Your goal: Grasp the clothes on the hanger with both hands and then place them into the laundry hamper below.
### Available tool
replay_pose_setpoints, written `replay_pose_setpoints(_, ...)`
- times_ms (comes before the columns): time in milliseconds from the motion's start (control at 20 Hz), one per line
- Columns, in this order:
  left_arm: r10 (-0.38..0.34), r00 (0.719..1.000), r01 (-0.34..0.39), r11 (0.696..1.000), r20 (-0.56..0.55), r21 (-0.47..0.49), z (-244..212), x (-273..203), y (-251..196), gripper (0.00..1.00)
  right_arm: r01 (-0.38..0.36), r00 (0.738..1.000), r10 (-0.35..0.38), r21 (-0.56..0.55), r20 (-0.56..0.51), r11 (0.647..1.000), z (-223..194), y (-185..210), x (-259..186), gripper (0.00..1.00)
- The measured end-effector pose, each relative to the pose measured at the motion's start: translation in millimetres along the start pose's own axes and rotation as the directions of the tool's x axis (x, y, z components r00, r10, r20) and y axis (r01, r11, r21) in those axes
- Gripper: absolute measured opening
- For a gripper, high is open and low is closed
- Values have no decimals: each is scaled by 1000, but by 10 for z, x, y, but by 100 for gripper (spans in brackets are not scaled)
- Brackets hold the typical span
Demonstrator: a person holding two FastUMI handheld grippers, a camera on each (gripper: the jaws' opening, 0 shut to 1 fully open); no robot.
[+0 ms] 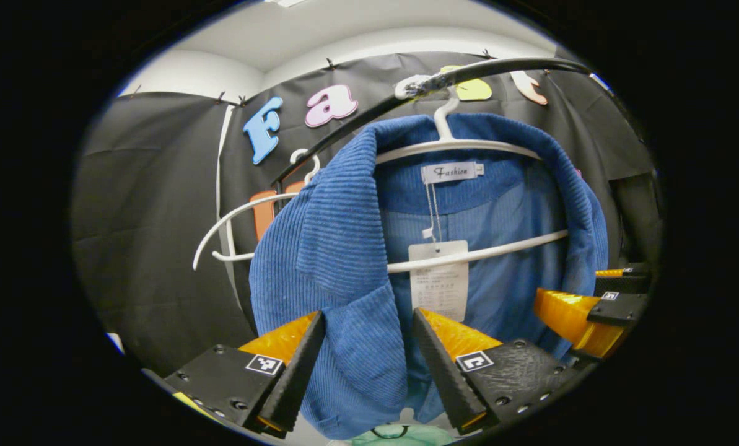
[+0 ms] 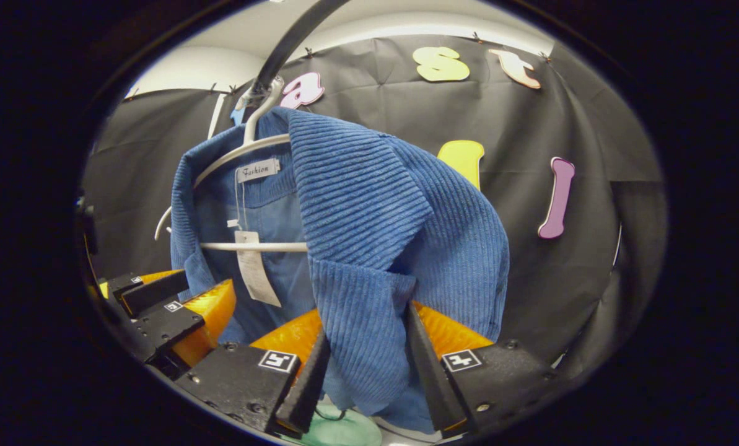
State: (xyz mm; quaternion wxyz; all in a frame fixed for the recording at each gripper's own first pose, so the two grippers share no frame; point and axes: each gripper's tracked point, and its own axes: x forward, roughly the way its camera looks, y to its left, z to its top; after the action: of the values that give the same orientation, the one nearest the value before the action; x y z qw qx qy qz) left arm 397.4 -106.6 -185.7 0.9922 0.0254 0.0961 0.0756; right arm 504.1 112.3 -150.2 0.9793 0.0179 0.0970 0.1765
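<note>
On white plastic hanger [image 1: 468, 146]: blue corduroy jacket [image 1: 338, 248]. Left claw [image 1: 369, 365] and right claw [image 2: 366, 365] each straddle a front panel, fingers apart, not clamped.

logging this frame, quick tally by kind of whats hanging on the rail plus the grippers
blue corduroy garment: 1
white hangers: 2, one carrying the garment, one bare behind it
paper tag: 1
grippers: 2, left gripper and right gripper
Total: 6
</note>
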Motion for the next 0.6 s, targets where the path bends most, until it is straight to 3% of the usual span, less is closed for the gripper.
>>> replay_pose_setpoints(150,-17,1000,17,1000,-11,-9,-50,30,-9,75,-13,1000,13,51,-3,999,-33,13,51,58)
replay_pose_setpoints(200,-25,1000,24,1000,-9,-9,-51,30,-24,70,-13,1000,14,69,-4,997,-45,3,62,47)
replay_pose_setpoints(250,-5,1000,5,1000,-11,-5,-65,64,36,63,-10,1000,10,86,-7,996,-66,-17,79,43)
replay_pose_setpoints(300,9,1000,-10,1000,-18,-7,-95,73,94,56,-7,1000,7,98,-7,995,-75,-36,90,30)
replay_pose_setpoints(350,-17,1000,17,1000,-26,-19,-106,94,68,49,-25,1000,26,103,-9,994,-87,-25,75,24)
replay_pose_setpoints(400,19,999,-20,1000,-28,-9,-133,155,159,41,-33,999,34,99,-9,995,-90,-25,86,18)
replay_pose_setpoints(500,35,999,-35,999,-39,-13,-77,171,272,10,-52,998,53,87,-13,995,-80,5,82,14)
replay_pose_setpoints(550,15,999,-15,1000,-43,-19,-89,195,243,17,-59,998,61,82,-13,995,-83,8,87,14)
replay_pose_setpoints(600,12,999,-13,1000,-47,-21,-96,269,252,10,-62,998,63,76,-14,995,-60,7,101,11)
